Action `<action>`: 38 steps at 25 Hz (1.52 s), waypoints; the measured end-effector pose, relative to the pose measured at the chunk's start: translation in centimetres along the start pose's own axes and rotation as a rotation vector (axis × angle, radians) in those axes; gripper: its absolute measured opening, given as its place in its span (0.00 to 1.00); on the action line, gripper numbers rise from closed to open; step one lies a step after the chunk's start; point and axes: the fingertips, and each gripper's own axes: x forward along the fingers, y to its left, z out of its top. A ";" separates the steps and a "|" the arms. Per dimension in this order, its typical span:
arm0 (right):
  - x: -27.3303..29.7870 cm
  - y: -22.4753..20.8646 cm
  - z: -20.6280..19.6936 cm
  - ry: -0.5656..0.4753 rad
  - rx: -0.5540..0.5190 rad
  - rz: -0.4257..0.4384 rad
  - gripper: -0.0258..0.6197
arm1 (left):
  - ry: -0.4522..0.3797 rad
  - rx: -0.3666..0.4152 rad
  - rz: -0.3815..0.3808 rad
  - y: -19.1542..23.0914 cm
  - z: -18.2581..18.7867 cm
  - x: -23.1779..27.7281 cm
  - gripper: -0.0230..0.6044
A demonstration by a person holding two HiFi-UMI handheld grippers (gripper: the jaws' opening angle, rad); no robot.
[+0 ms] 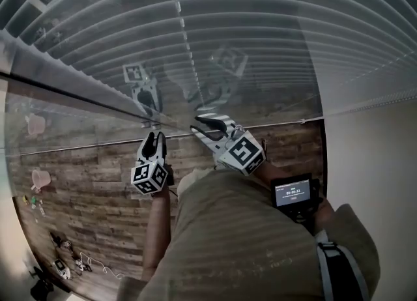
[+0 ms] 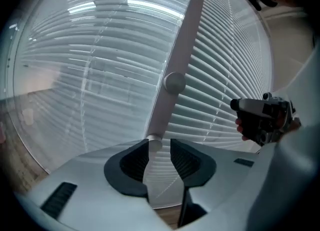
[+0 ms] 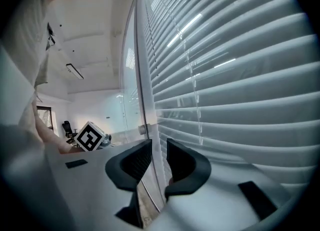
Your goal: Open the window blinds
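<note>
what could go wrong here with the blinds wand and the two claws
1. The left claw is open with only the bottom tip of the wand between its jaws; closing there may pinch the end and slip off.
2. The right claw, also open, looks close to the slats; pushing forward may knock them.

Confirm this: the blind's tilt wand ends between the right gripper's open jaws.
Wrong gripper. The tilt wand ends between the left gripper's open jaws, as the left gripper view shows.
</note>
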 end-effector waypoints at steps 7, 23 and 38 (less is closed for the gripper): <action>0.8 0.5 1.0 -0.003 -0.004 0.078 0.17 | -0.003 0.079 0.108 0.8 1.7 0.6 0.25; 2.4 2.7 3.0 -0.003 -0.001 0.184 0.17 | 0.056 0.165 0.154 1.0 2.5 1.0 0.25; 2.2 2.1 1.6 -0.017 0.032 0.174 0.17 | 0.000 -0.085 0.086 2.3 2.0 0.7 0.25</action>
